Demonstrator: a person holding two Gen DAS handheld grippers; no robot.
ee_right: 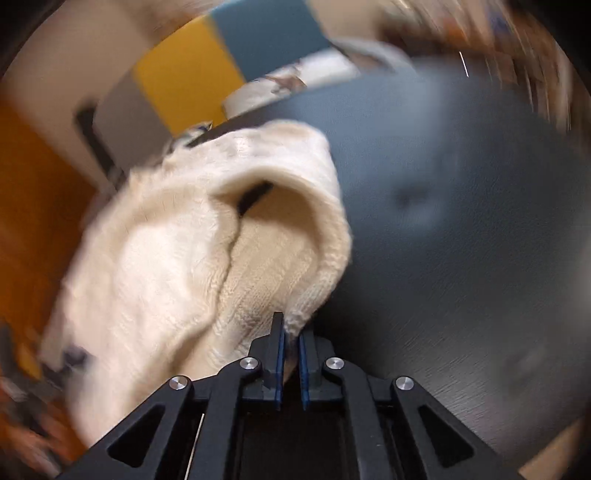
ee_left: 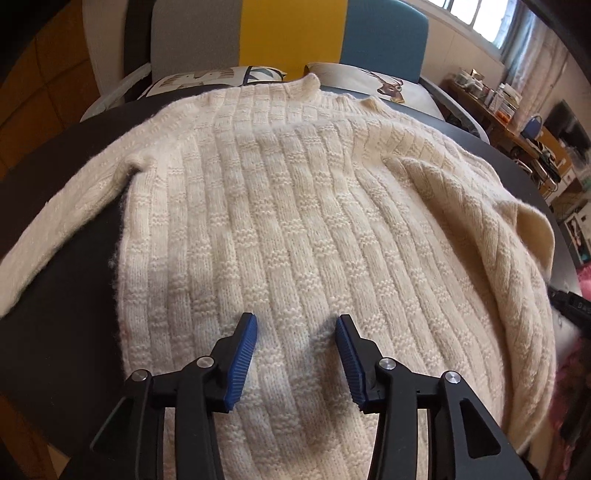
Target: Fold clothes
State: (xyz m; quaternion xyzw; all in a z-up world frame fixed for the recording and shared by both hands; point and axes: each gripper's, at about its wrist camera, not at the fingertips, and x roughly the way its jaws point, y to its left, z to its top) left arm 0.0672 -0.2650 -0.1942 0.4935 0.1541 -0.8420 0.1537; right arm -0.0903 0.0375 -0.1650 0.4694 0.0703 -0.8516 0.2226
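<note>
blue ribbed pads [ee_left: 242,363] of the left tool [ee_left: 297,363] stand apart with nothing between them, hovering just above the lower body of the cream knit sweater [ee_left: 280,206]. that sweater is the landmark for everything else: it lies spread flat, collar at the far end, on a dark round bench [ee_left: 70,280], whose bare surface shows to the left of the sweater body and under its outstretched sleeve [ee_left: 62,221]. on the opposite side of the sweater the other sleeve is folded inward across the body, its cuff [ee_left: 532,232] turned up at the edge. beyond the collar sit two printed cushions, one with a deer head [ee_left: 388,86], and behind them chair backs in grey, yellow [ee_left: 291,33] and teal. far off past the folded sleeve is a cluttered wooden shelf under a window. from the right wrist view, which is smeared by motion, the right tool [ee_right: 291,332] is closed on a thin edge of the sweater [ee_right: 177,258]: cream knit is pinched between its blue pads [ee_right: 280,354], and the fabric rises from there in a loose, curled loop with an open hollow. dark bench [ee_right: 461,221] fills the side of the sweater away from that bunched cloth, and a cushion and the yellow and teal chair backs lie beyond it.
</note>
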